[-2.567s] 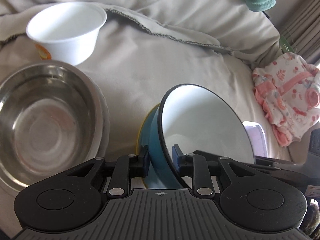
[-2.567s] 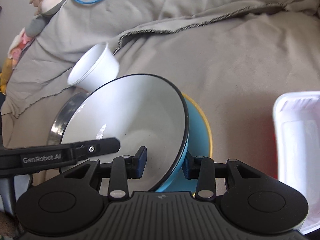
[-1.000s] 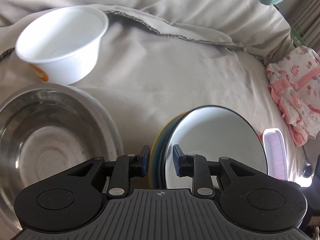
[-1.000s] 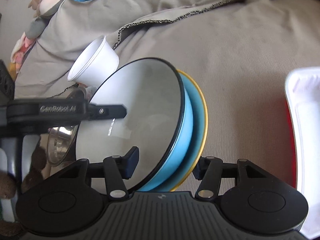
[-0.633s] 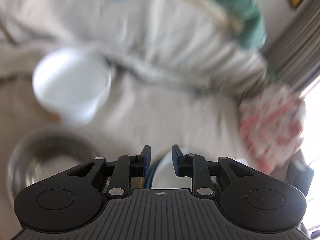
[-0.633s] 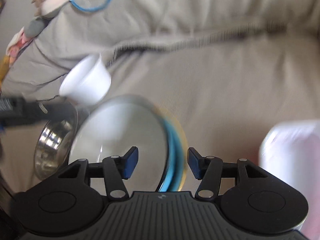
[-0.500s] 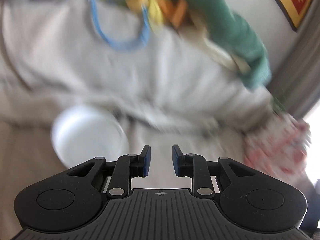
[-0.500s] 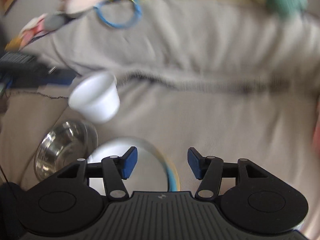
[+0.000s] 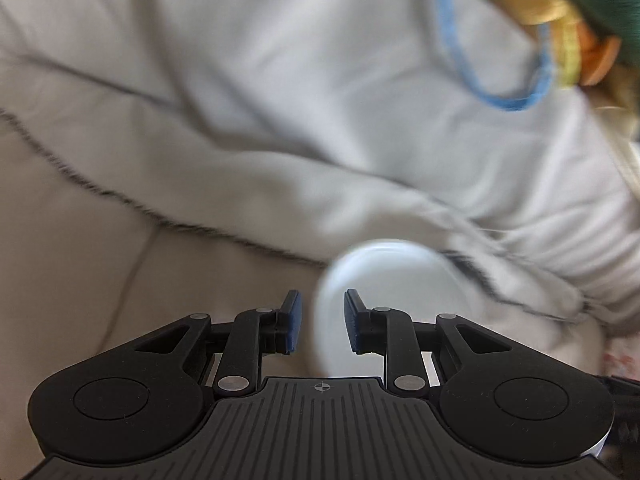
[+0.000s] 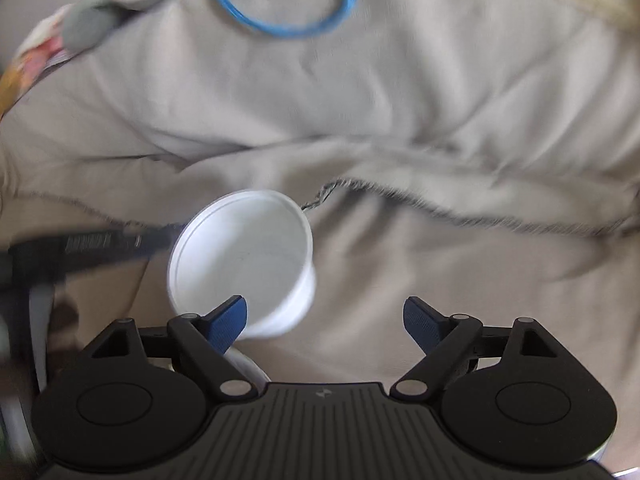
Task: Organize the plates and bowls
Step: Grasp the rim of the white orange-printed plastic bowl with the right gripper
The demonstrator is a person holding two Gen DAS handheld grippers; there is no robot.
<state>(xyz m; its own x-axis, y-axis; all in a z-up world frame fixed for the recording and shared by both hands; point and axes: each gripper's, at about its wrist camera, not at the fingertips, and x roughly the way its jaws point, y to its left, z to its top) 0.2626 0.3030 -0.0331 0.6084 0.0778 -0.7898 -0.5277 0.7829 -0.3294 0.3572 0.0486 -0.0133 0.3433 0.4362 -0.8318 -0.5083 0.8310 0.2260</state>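
Lighting: soft, even daylight; no hard shadows or glare.
Blur: strong motion smear across bedding (image 9: 200,100) and white bowl (image 9: 384,300); tool bodies sharp.
Distortion: fisheye bending, dark corner vignetting.

Both hand-held grippers off blue bowl stack; right hand-held gripper (image 10: 324,318) just opened wide, empty.

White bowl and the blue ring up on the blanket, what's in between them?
Only wrinkled blanket and its dark stitched edge. The right wrist view shows nothing else lying between the white bowl and the blue ring.
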